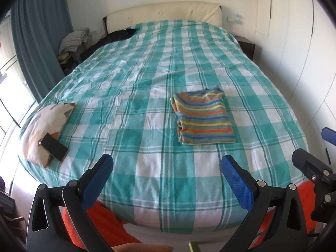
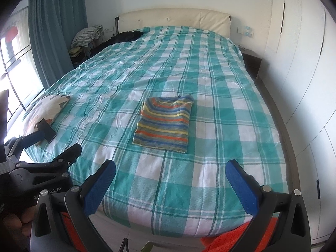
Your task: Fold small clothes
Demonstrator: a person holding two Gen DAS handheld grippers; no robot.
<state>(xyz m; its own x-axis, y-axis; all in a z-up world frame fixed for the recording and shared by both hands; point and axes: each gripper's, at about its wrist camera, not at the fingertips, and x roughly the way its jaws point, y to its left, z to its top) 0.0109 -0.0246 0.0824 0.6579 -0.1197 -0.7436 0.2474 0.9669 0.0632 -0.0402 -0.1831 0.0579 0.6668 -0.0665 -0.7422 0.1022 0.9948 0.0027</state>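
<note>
A small striped garment [image 1: 203,118], in orange, yellow, blue and grey bands, lies folded into a flat rectangle on the teal-and-white checked bed cover [image 1: 147,84]. It also shows in the right wrist view [image 2: 164,124]. My left gripper [image 1: 167,161] is open and empty, held above the foot of the bed, short of the garment. My right gripper [image 2: 171,167] is open and empty too, just short of the garment's near edge. The left gripper's body shows at the left of the right wrist view [image 2: 42,168].
A patterned cushion [image 1: 45,126] with a dark phone [image 1: 55,148] on it lies at the bed's near left corner. Dark clothing [image 1: 117,35] lies by the cream headboard [image 1: 166,13]. White wardrobes [image 2: 304,73] line the right side; a teal curtain [image 1: 40,35] hangs left. Orange fabric [image 1: 100,220] lies below the grippers.
</note>
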